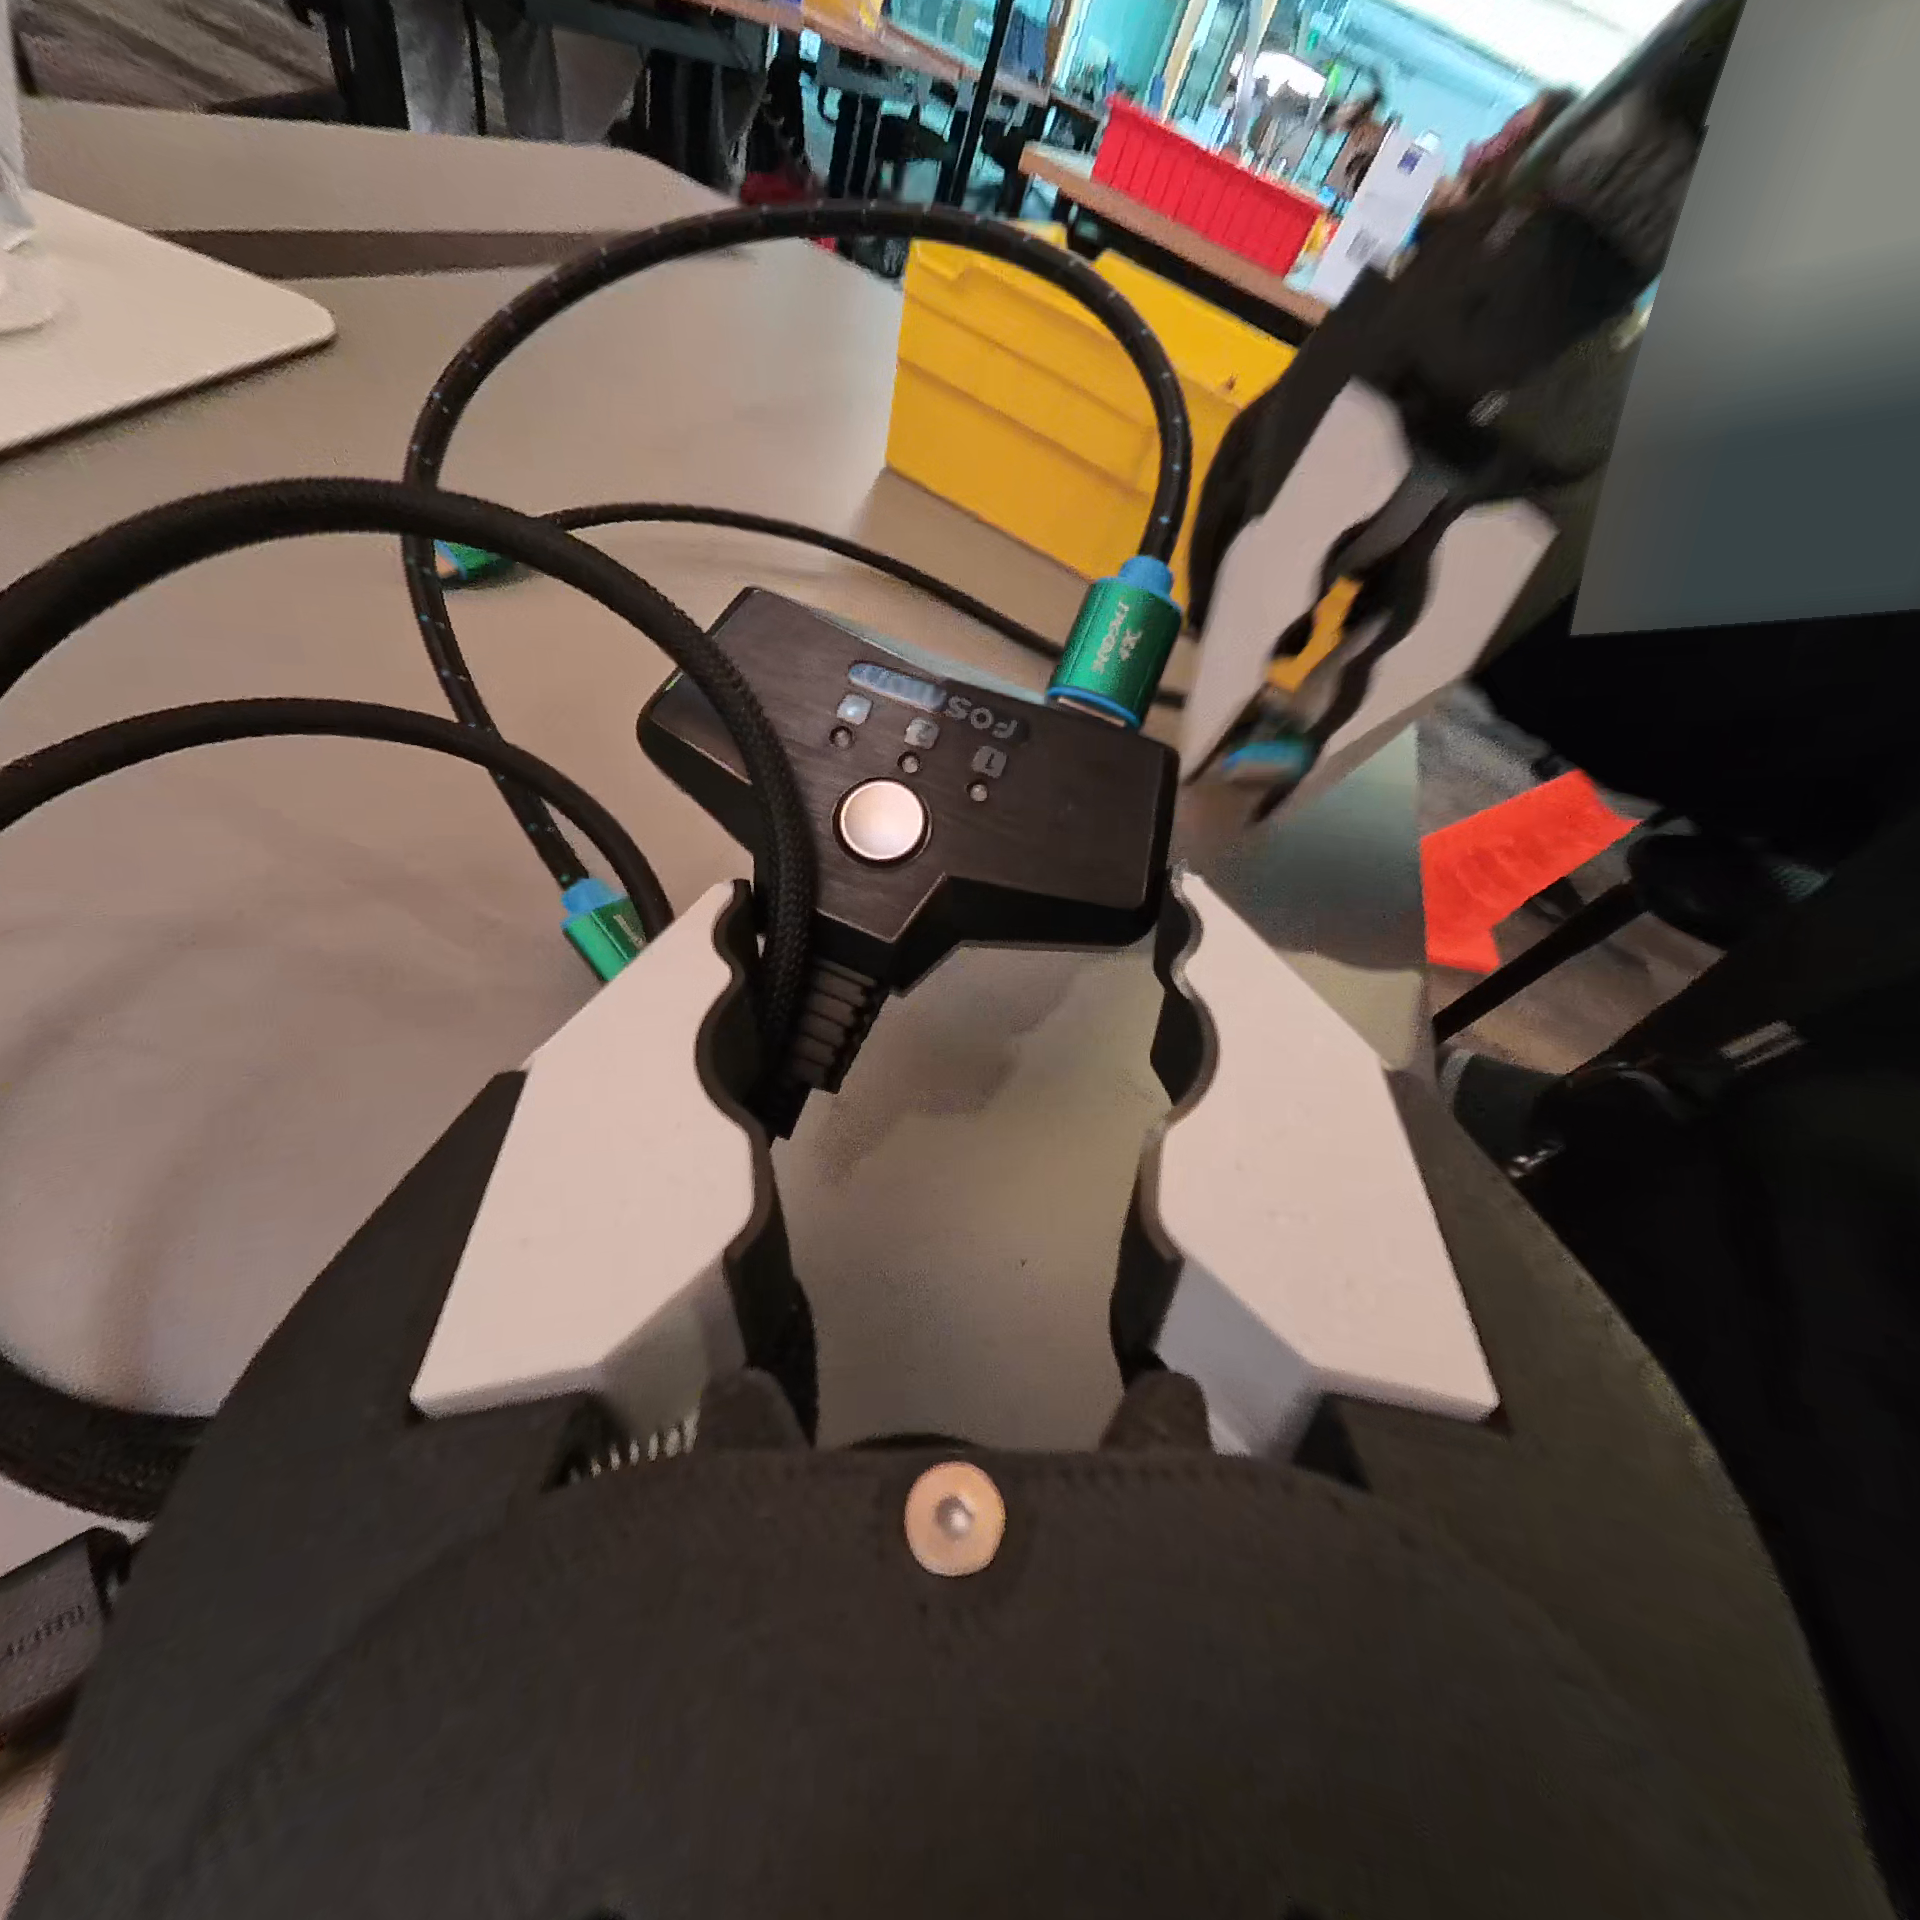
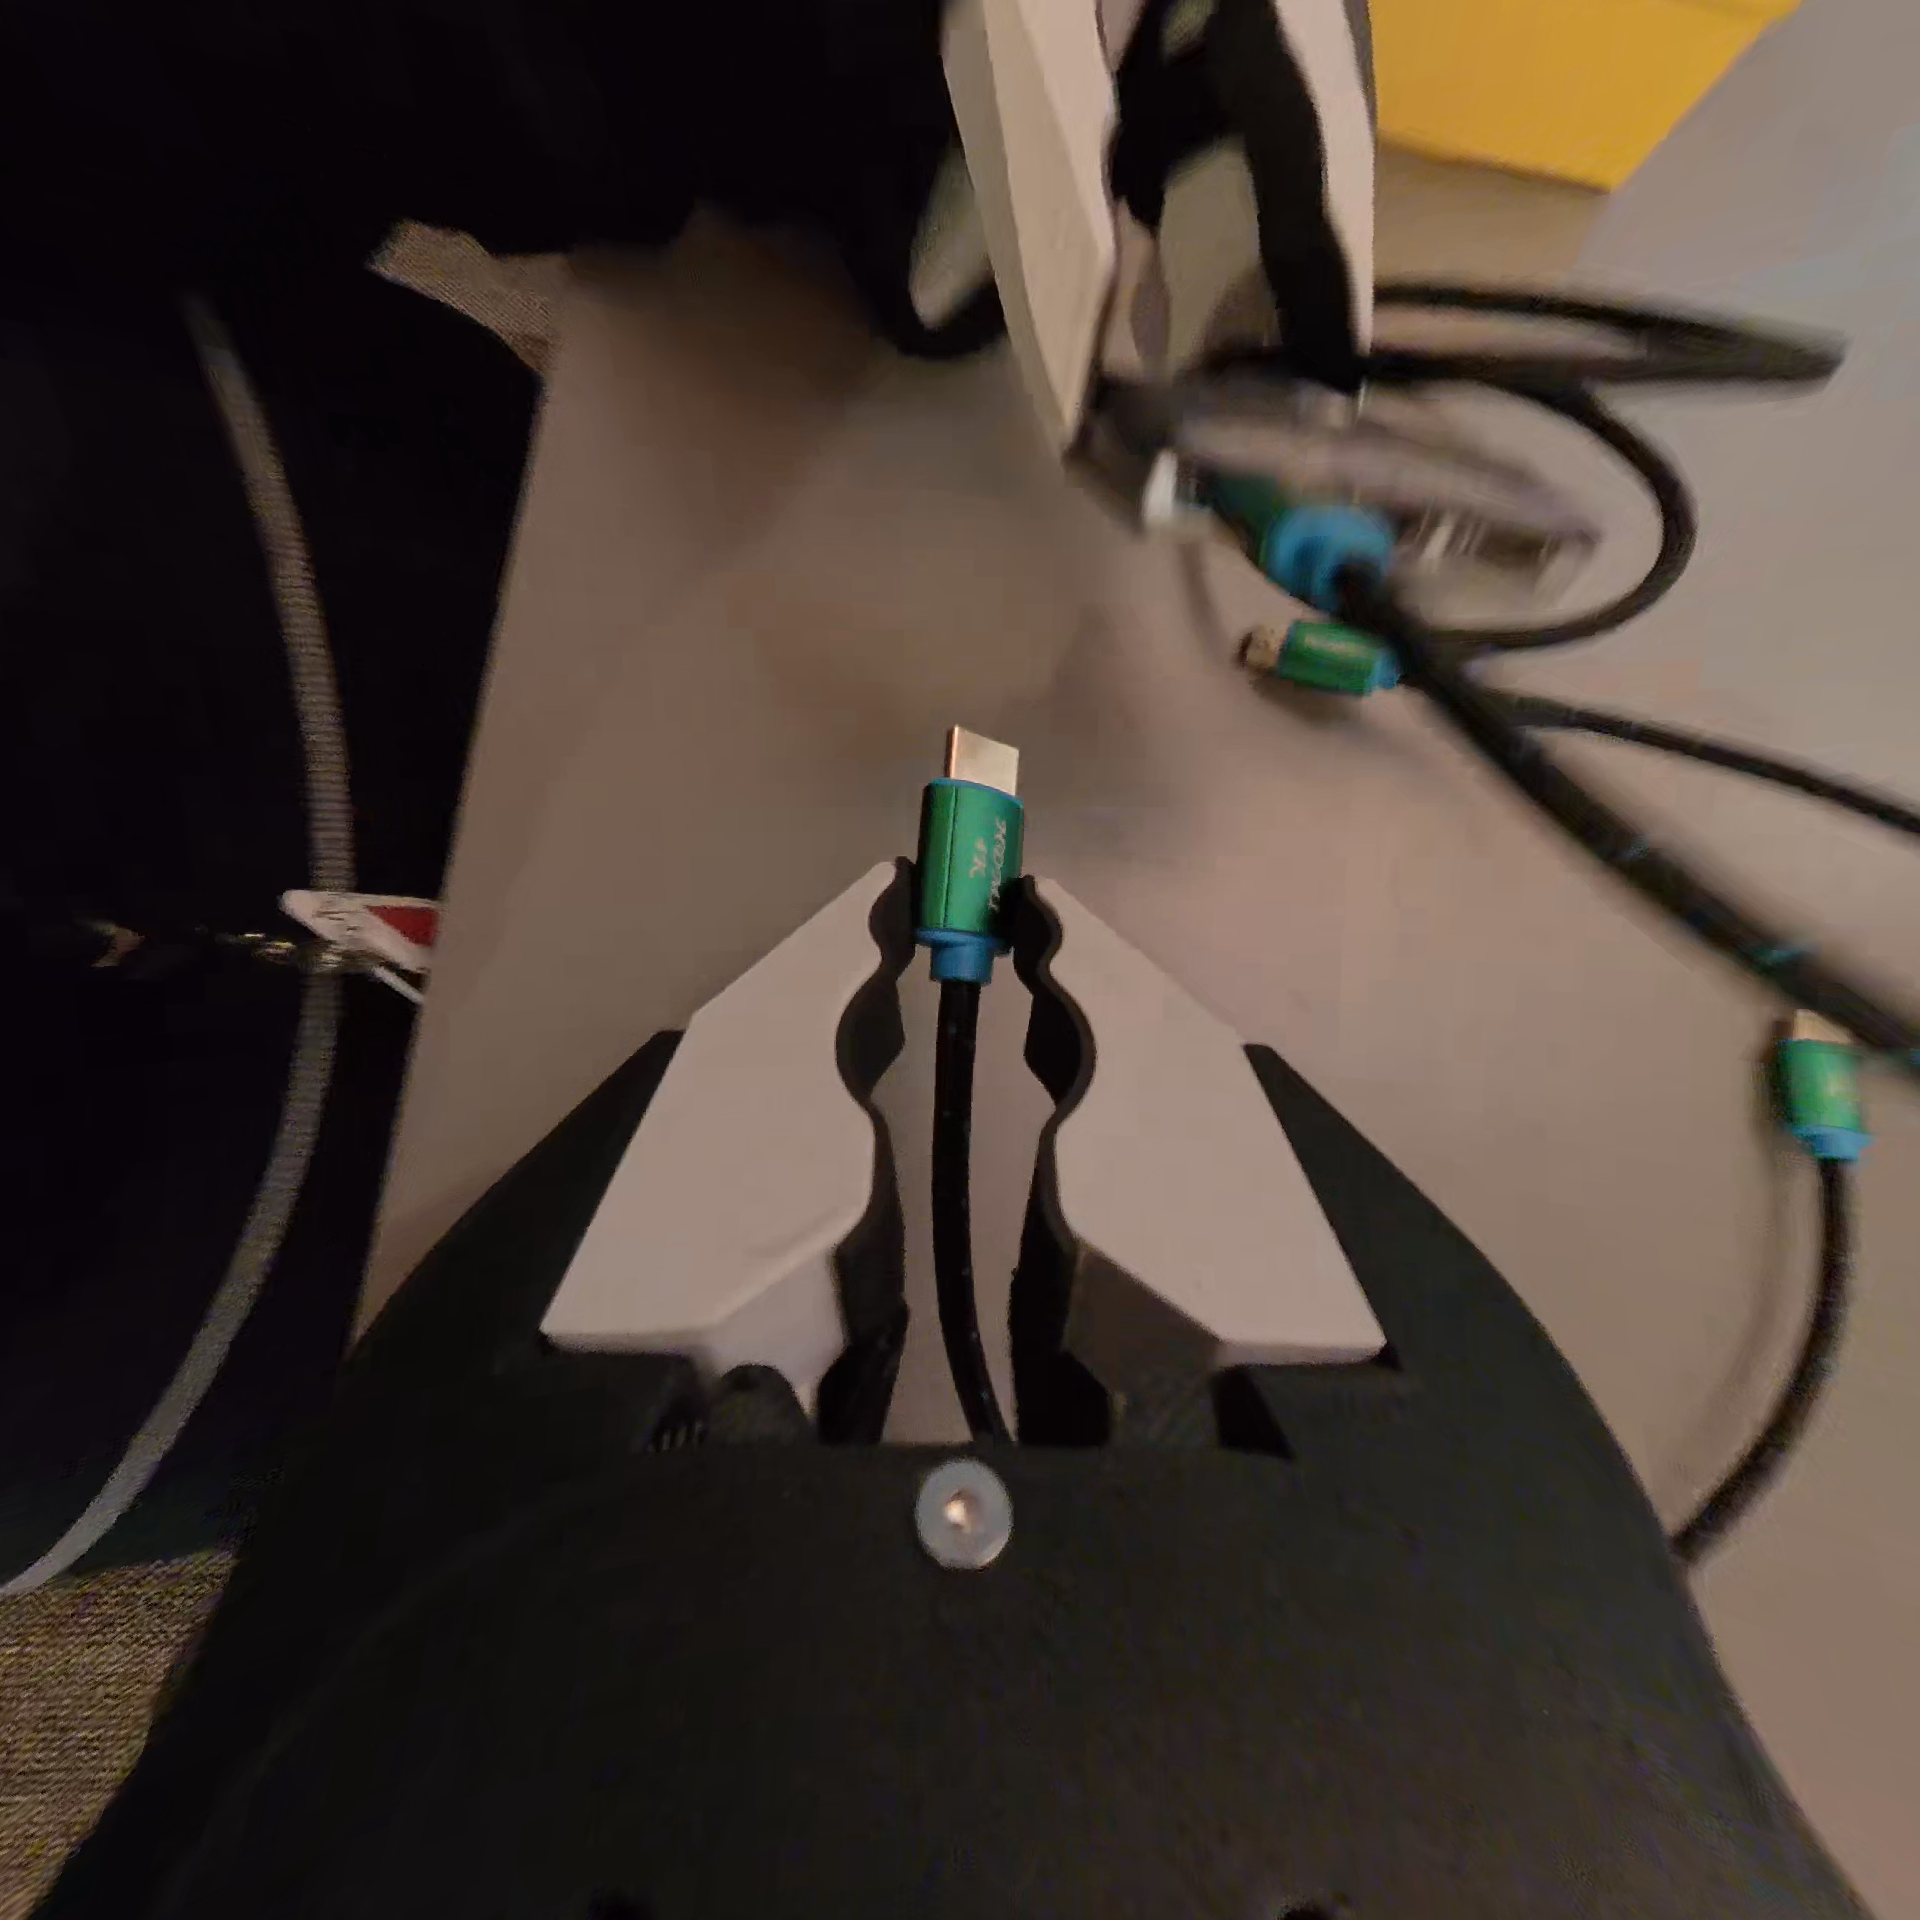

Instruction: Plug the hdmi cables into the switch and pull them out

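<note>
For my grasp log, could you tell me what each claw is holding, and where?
Right claw grips a green HDMI plug by its shell. Left claw brackets the black switch at its narrow end.

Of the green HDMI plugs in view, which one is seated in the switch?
The green plug at the far right of the black switch. The right gripper holds another with its metal tip bare; the rest lie loose on the table.
</note>
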Action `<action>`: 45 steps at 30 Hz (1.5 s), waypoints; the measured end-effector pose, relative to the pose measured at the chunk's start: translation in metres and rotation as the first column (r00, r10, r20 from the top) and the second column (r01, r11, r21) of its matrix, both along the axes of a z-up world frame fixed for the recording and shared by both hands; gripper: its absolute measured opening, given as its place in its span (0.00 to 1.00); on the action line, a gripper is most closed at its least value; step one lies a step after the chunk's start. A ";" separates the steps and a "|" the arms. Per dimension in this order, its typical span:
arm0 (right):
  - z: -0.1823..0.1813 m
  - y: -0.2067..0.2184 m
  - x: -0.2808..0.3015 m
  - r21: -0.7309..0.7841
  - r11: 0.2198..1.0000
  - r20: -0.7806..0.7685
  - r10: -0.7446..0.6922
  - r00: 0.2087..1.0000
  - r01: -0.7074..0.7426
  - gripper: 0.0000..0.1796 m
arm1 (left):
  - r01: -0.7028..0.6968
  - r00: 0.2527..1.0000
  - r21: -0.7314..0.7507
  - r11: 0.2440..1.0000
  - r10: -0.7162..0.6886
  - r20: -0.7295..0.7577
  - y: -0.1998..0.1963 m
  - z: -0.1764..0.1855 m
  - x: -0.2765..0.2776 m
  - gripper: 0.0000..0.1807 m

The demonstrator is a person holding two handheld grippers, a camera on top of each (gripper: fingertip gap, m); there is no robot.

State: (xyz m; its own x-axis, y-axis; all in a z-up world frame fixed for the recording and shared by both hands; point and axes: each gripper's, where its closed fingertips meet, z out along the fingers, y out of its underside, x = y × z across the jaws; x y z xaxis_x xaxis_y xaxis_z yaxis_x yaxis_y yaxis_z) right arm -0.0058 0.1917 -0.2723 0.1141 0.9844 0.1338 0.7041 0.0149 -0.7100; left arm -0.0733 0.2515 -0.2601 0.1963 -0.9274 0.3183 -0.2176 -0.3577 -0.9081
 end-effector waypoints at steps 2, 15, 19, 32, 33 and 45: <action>0.033 -0.006 -0.002 0.017 0.999 -0.059 0.028 0.998 -0.027 0.09 | -0.001 0.998 0.024 1.000 0.003 -0.068 -0.001 -0.009 0.004 0.41; 0.033 0.078 0.005 0.143 0.988 0.311 0.018 0.950 -0.066 0.05 | 0.004 0.983 0.056 0.998 0.007 -0.181 -0.002 -0.025 0.011 0.41; 0.011 0.083 0.003 0.079 0.995 0.320 0.038 0.947 -0.067 0.05 | 0.002 0.974 0.044 0.999 0.008 -0.225 -0.001 -0.030 0.012 0.41; -0.002 0.062 -0.023 -0.017 0.998 0.065 0.055 0.996 -0.054 0.05 | -0.059 0.953 0.225 0.973 0.122 -0.276 0.001 -0.013 0.015 0.36; 0.000 0.060 -0.024 -0.022 0.998 0.058 0.062 0.996 -0.061 0.05 | -0.044 0.954 0.268 0.962 0.120 -0.275 -0.001 -0.008 0.022 0.33; 0.014 0.042 -0.026 -0.209 0.974 -0.053 0.078 0.996 -0.087 0.06 | 0.103 0.900 0.599 0.794 0.182 -0.396 -0.011 -0.005 0.054 0.10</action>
State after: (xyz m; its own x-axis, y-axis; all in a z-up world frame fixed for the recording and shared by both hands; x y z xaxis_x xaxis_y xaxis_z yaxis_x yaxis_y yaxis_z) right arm -0.0316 0.2341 -0.2584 0.0324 0.9962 -0.0809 0.6743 -0.0815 -0.7340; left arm -0.0197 0.2402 -0.2649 0.2156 -0.8854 -0.4118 -0.6172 0.2032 -0.7601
